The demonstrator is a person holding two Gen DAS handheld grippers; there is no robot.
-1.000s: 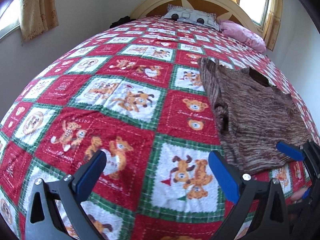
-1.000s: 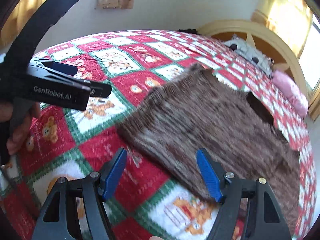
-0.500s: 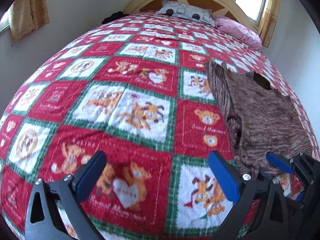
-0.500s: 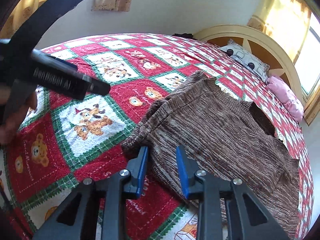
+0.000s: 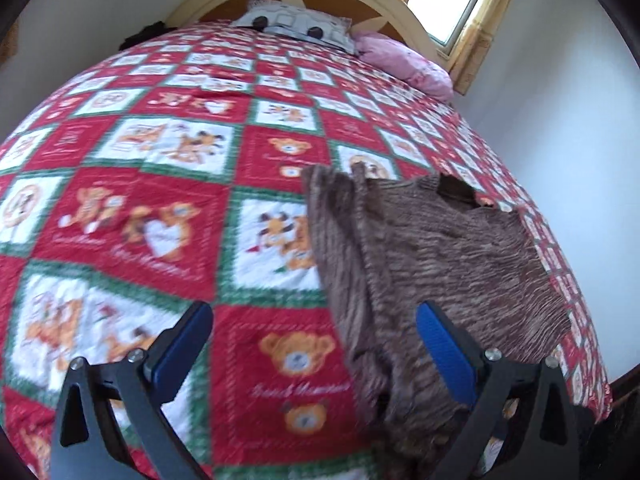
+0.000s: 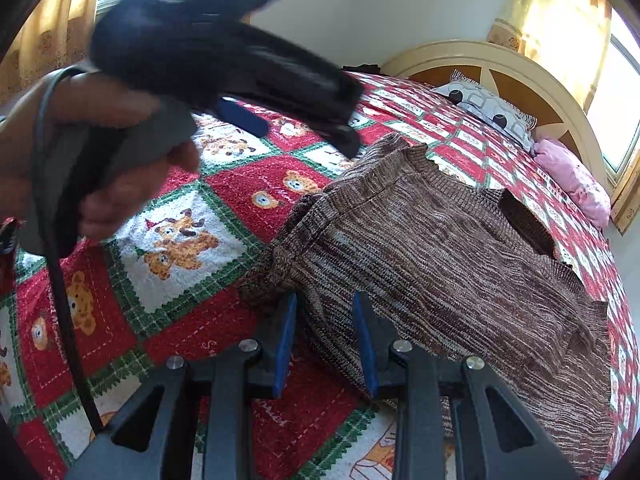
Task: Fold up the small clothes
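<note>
A brown knitted sweater [image 6: 440, 264] lies on the bed, its left sleeve folded over the body; it also shows in the left wrist view [image 5: 432, 248]. My right gripper [image 6: 325, 340] is closed down on the sweater's near bottom corner, with the knit bunched between its blue pads. My left gripper [image 5: 316, 344] is wide open and empty, above the sweater's left edge; its right pad [image 5: 444, 344] is over the knit. It appears blurred in the right wrist view [image 6: 248, 116], held by a hand.
The bed has a red, white and green teddy-bear quilt [image 5: 160, 208]. A grey patterned pillow [image 5: 296, 26] and a pink pillow [image 5: 404, 62] lie by the headboard. The bed's right edge and wall are close to the sweater.
The right gripper closed from wide open onto the sweater's bottom corner. The left gripper moved right and forward, towards the sweater's left side, still open.
</note>
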